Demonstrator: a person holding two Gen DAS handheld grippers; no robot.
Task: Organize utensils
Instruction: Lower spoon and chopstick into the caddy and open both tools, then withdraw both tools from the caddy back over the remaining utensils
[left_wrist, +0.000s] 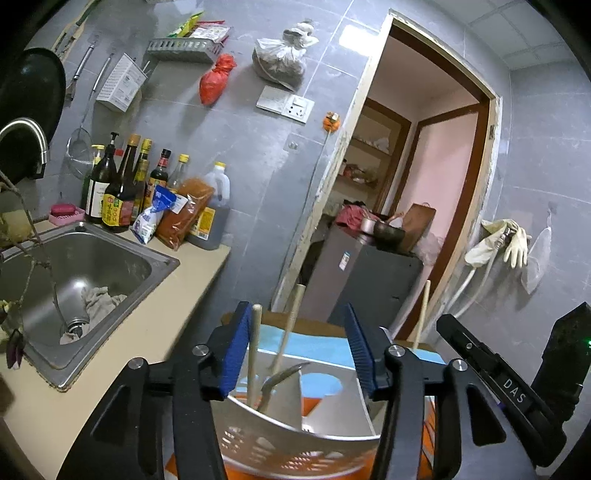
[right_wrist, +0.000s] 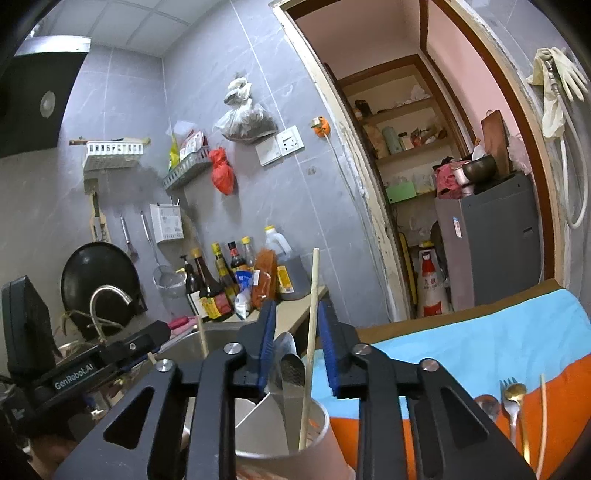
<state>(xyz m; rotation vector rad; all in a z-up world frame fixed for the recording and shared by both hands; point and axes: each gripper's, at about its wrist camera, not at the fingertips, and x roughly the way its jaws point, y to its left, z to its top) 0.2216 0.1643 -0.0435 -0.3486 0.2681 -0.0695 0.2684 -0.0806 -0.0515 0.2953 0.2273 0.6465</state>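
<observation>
1. Lower centre of the right wrist view: the right gripper (right_wrist: 296, 347) has its blue pads apart, with a wooden chopstick (right_wrist: 309, 347) standing in the gap. No pad presses on it, so it appears to be released and resting under its own weight.
2. That chopstick leans with its lower end inside the utensil holder (right_wrist: 317, 439), a perforated grey tub with an inner divider. A spoon (right_wrist: 291, 373) stands in the same tub, bowl up.
3. Lower centre of the left wrist view: the left gripper (left_wrist: 295, 347) also stands apart. It straddles the holder's rim (left_wrist: 295, 435), likely to steady the tub during loading. A second chopstick (left_wrist: 255, 354) passes just beside the left pad; contact cannot be confirmed.
4. Sorting is unfinished, judged from the lower right of the right wrist view: a fork (right_wrist: 509, 402), a gold spoon (right_wrist: 516, 395), another spoon (right_wrist: 487, 404) and a loose chopstick (right_wrist: 543, 413) lie on the blue and orange cloth (right_wrist: 480, 343).
5. Left of the left wrist view: a steel sink (left_wrist: 110, 258) holds a rag; sauce bottles (left_wrist: 122, 192) stand behind it on the counter (left_wrist: 177, 295), well apart from the work.
6. Risk: the tall sticks lean, so a knock could tip them out.
</observation>
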